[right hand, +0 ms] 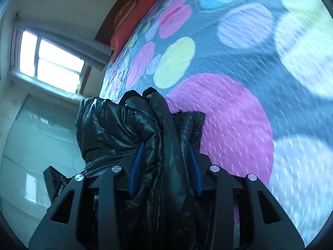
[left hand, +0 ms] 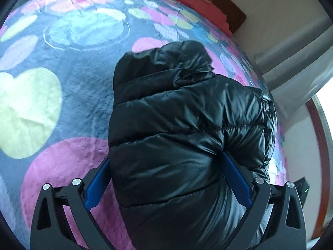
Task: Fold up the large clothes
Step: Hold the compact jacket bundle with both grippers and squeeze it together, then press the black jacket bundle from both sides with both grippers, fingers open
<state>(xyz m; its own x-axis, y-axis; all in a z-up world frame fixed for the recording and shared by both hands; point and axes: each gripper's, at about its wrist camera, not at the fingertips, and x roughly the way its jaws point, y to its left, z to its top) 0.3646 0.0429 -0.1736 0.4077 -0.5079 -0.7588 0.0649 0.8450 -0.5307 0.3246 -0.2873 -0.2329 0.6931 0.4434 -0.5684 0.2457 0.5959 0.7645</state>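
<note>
While both your tongs clamp the black puffer jacket (left hand: 183, 125), left gripper (left hand: 166, 179) on a wide quilted bundle, right gripper (right hand: 164, 166) on bunched edge layers, its long axis runs away toward the far headboard (left hand: 226, 8) over the heart-print blanket (left hand: 62, 104).

Black puffer jacket (left hand: 183, 129) hides left claw (left hand: 166, 177) fingertips; blanket (right hand: 270, 62) blurred.
</note>
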